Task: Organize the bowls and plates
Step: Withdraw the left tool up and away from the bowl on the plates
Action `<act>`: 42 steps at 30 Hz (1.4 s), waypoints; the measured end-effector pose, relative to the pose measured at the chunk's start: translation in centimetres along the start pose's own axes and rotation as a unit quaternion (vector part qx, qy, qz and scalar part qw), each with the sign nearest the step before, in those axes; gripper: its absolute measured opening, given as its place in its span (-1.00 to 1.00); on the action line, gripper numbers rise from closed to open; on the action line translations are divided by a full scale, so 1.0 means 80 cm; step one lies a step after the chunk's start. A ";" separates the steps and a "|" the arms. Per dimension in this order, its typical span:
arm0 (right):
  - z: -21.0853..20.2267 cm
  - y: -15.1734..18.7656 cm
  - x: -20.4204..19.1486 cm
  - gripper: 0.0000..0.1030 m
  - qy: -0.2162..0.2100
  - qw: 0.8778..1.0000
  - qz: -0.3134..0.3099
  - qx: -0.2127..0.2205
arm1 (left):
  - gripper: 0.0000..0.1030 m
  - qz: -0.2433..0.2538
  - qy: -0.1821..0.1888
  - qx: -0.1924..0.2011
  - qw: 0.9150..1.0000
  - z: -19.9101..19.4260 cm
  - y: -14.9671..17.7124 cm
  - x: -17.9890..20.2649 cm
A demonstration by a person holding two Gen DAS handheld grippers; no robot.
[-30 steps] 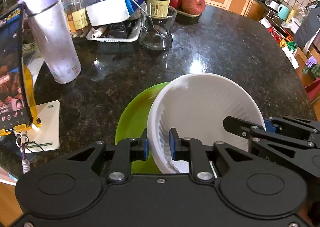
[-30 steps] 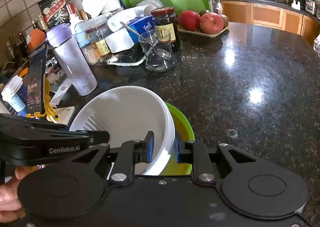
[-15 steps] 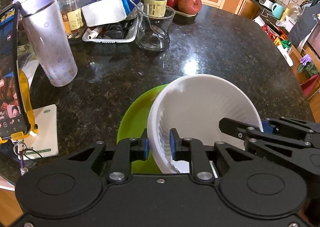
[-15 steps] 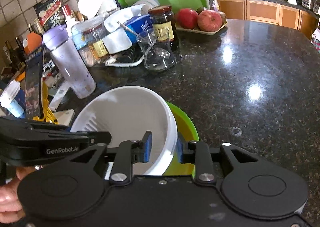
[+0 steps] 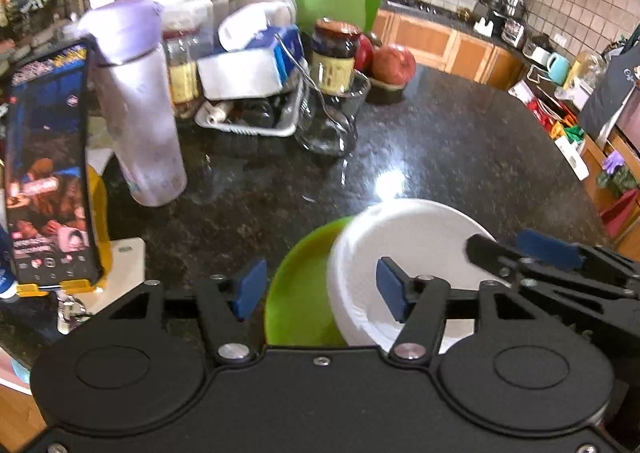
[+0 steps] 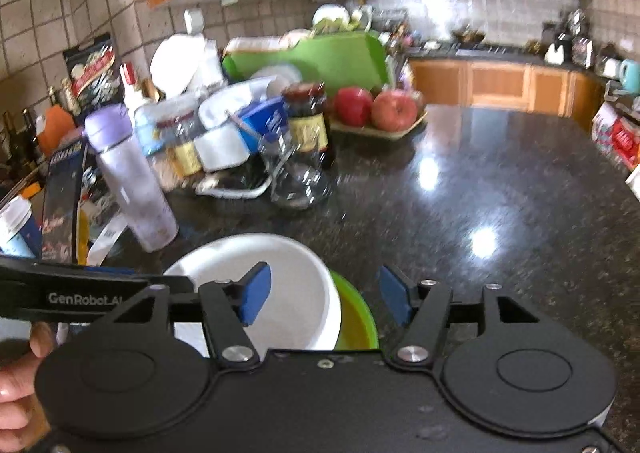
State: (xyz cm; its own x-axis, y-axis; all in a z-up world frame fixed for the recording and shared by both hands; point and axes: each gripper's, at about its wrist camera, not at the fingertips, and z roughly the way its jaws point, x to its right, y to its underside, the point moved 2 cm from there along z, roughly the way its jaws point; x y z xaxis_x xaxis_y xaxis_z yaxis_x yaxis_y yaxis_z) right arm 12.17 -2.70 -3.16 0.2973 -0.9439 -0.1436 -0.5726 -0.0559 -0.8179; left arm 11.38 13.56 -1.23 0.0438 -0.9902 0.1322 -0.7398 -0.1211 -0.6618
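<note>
Dark speckled granite counter [image 5: 460,157]: wide bare stretch at right of frame, clutter crowding the upper left. Round lime-green plastic plate [image 5: 304,293] lies flat at lower centre; white ribbed plastic bowl [image 5: 404,237] sits on it, nested, likely for stacking. Left gripper [image 5: 322,289] and right gripper [image 6: 326,295] both gape wide, holding nothing, blue pads straddling opposite bowl rims. Open room lies rightward.

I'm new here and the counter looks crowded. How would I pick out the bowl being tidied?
Look at the near edge of the dark granite counter. A lime-green plate lies there, and the white bowl sits on it, the only large plain white dish away from the clutter.
</note>
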 end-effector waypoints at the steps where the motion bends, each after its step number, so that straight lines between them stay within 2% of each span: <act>1: -0.005 0.000 -0.001 0.44 0.008 1.000 -0.002 0.015 | 0.32 0.003 -0.006 0.008 1.000 -0.003 0.000 -0.001; 5: -0.028 0.006 -0.005 0.55 0.041 0.996 -0.016 0.073 | 0.38 0.012 -0.029 0.051 0.998 -0.015 0.004 -0.002; 8: -0.042 0.010 -0.010 0.60 0.056 0.992 -0.032 0.104 | 0.39 0.036 -0.044 0.081 0.995 -0.023 0.009 0.005; 9: -0.047 0.012 -0.011 0.74 0.059 0.991 -0.036 0.113 | 0.40 0.046 -0.046 0.090 0.994 -0.026 0.011 0.008; 10: -0.052 0.014 -0.012 0.90 0.062 0.990 -0.039 0.119 | 0.41 0.055 -0.046 0.097 0.993 -0.029 0.013 0.011; 14: -0.066 0.017 -0.009 0.92 0.063 0.989 -0.038 0.131 | 0.51 0.080 -0.025 0.108 0.991 -0.039 0.021 0.023; 19: -0.076 0.022 0.008 0.92 0.075 0.989 -0.011 0.127 | 0.53 0.057 -0.015 0.114 0.992 -0.050 0.027 0.022; 22: -0.081 0.029 0.015 0.92 0.073 0.989 -0.009 0.126 | 0.65 0.048 -0.015 0.104 0.993 -0.052 0.031 0.023; 27: -0.094 0.043 0.017 0.93 0.075 0.989 -0.031 0.120 | 0.72 0.041 -0.046 0.114 0.992 -0.059 0.045 0.035; 32: -0.116 0.056 0.018 0.93 0.073 0.990 -0.042 0.114 | 0.75 0.044 -0.047 0.106 0.992 -0.067 0.057 0.048; 39: -0.147 0.080 0.020 0.97 0.089 0.988 -0.069 0.101 | 0.75 0.043 -0.078 0.113 0.990 -0.084 0.082 0.067; 42: -0.157 0.091 0.019 1.00 0.086 0.989 -0.079 0.089 | 0.84 0.045 -0.077 0.108 0.990 -0.088 0.090 0.074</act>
State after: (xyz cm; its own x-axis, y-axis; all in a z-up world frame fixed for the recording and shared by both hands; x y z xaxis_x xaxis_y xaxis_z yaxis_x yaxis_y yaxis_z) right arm -1.11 -8.61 -2.33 0.2287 -0.9703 0.0783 -0.3811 -0.1633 -0.9100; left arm 1.60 7.29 -0.04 0.0988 -0.9944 -0.0380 -0.5854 -0.0272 -0.8103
